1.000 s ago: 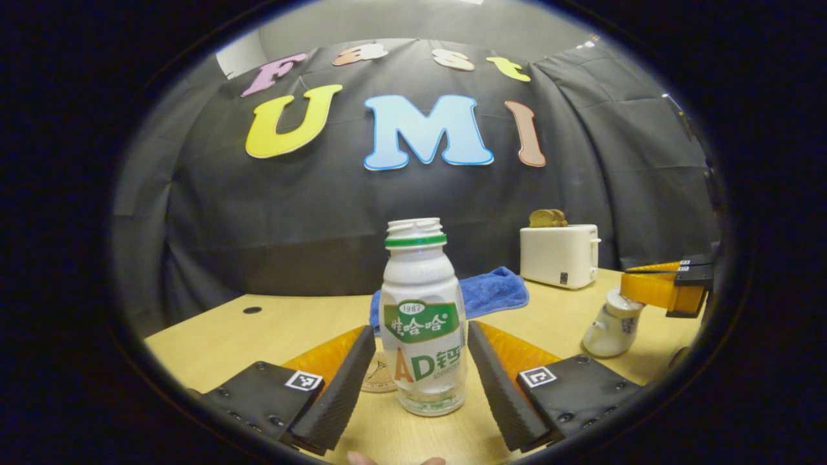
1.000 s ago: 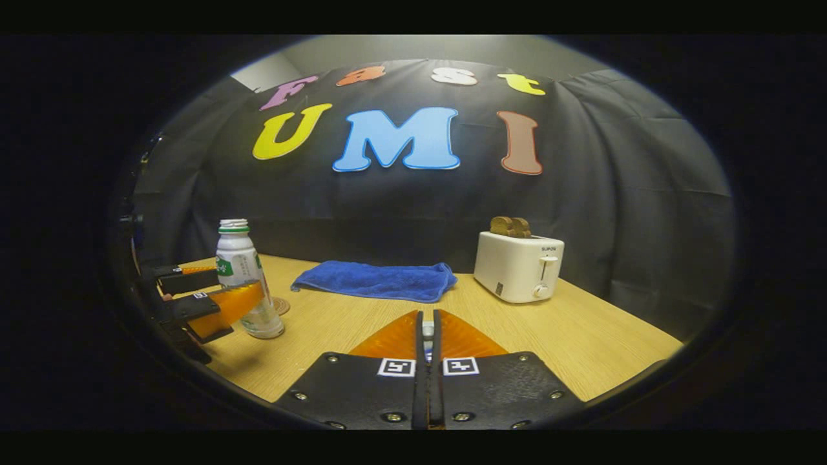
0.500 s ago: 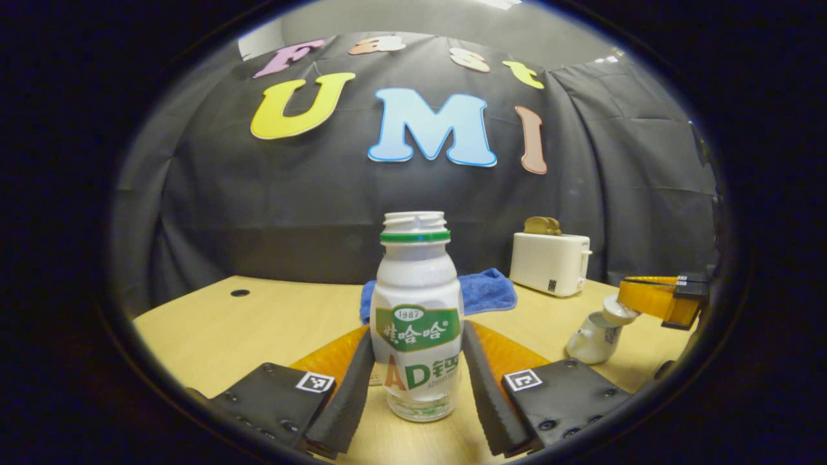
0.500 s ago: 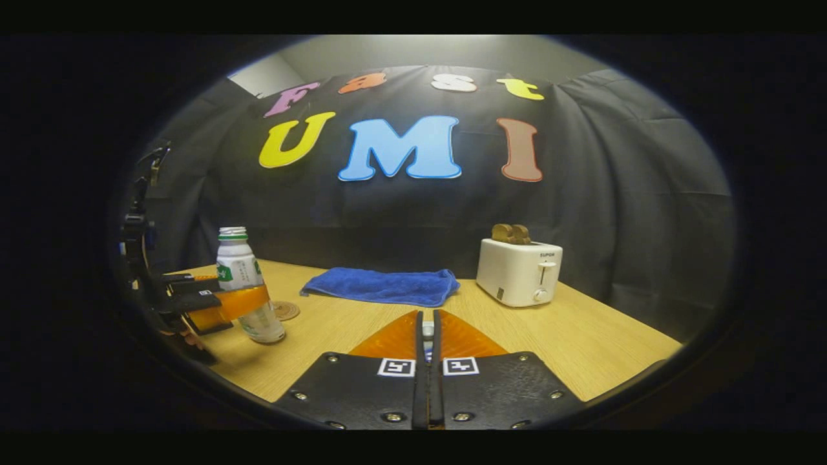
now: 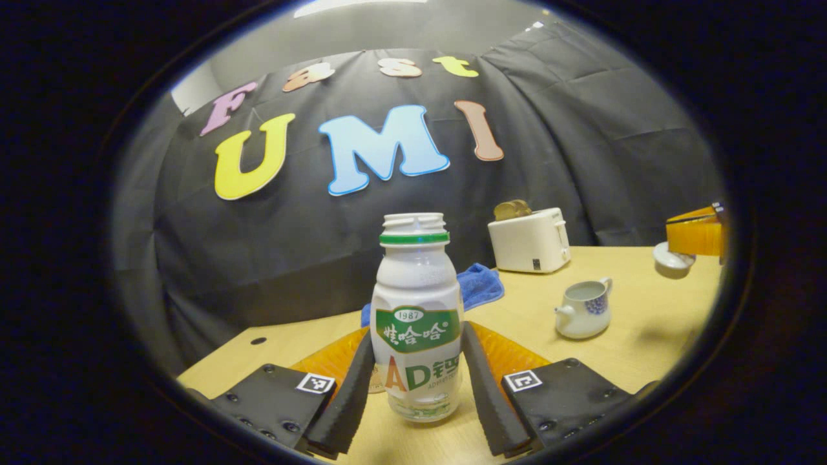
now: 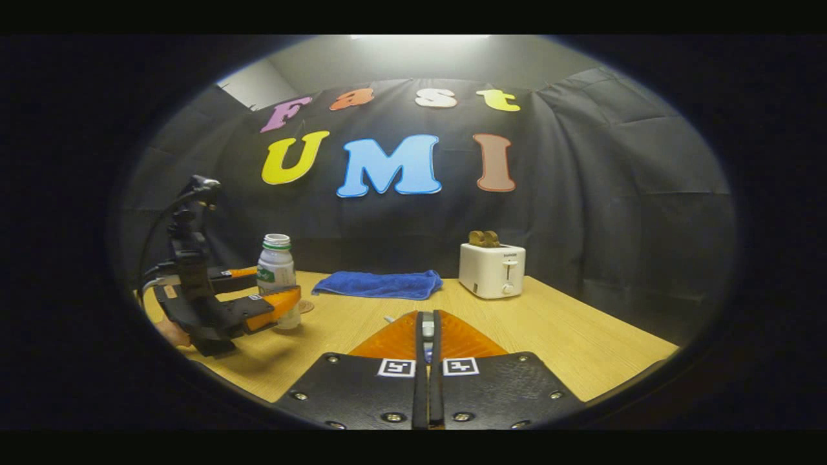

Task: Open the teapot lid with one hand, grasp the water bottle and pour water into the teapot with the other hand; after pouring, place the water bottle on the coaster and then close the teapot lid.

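Note:
A white bottle [image 5: 418, 310] with a green label and no cap stands upright between my left gripper's fingers [image 5: 354, 387], which press on both of its sides. My left gripper [image 5: 417, 339] is shut on it just over the table. To the right sits the small white teapot [image 5: 585, 311], its top uncovered. Above and right of it my right gripper [image 5: 675, 240] holds the white lid [image 5: 672, 263] in the air. In the right gripper view my right gripper [image 6: 426, 321] is shut on the lid's knob [image 6: 427, 330], and my left gripper [image 6: 274, 303] with the bottle [image 6: 276, 271] is at the left.
A round coaster [image 6: 305, 306] lies just behind the bottle. A blue towel [image 6: 381, 284] lies at the back of the wooden table [image 6: 568, 336]. A white toaster [image 6: 492, 270] with bread in it stands at the back right.
My left gripper's fingers closed onto the bottle. My right gripper lifted the lid up and away from the teapot, which now stands uncovered. The left gripper view has tilted.

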Demonstrator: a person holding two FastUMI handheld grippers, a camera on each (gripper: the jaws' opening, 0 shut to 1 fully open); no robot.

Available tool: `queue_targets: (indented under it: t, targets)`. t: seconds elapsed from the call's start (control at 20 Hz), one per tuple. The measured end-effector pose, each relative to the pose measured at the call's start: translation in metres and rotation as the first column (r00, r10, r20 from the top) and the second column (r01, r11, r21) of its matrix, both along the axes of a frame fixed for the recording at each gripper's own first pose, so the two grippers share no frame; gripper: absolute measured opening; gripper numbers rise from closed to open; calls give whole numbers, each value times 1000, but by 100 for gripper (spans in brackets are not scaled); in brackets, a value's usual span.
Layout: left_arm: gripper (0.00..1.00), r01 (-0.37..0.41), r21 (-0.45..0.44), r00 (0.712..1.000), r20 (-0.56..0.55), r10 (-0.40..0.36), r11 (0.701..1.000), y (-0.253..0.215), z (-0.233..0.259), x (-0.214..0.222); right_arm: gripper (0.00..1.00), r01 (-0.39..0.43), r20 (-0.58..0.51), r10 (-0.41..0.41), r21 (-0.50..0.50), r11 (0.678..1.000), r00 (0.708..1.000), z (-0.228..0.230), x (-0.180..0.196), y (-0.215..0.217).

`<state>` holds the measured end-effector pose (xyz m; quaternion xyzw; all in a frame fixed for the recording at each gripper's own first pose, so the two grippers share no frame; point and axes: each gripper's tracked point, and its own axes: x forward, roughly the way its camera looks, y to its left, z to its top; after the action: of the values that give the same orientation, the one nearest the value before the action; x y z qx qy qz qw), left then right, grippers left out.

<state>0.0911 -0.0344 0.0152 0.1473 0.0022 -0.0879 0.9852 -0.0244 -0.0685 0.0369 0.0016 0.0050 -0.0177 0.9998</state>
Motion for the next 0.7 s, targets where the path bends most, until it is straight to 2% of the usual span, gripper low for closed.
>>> queue_targets:
  t: [0.2, 0.3, 0.4, 0.55, 0.7]
  targets:
    - [87, 27, 117, 1000, 0, -28, 993, -19, -7, 8, 1, 21, 4, -22, 33, 999, 1000, -10, -26, -8]
    - [74, 29, 187, 1000, 0, -30, 982, -26, -9, 11, 2, 23, -15, -22, 29, 999, 1000, -23, -35, -10]
    - [87, 26, 247, 1000, 10, -29, 969, -31, -9, 12, 1, 29, -29, -28, 34, 999, 999, -33, -43, -15]
    - [87, 16, 338, 1000, 16, -23, 941, -39, -10, 19, 0, 34, -36, -33, 42, 999, 999, -39, -52, -20]
    - [87, 15, 448, 1000, 10, -22, 894, -49, -17, 26, 1, 33, -32, -31, 52, 998, 999, -40, -59, -22]
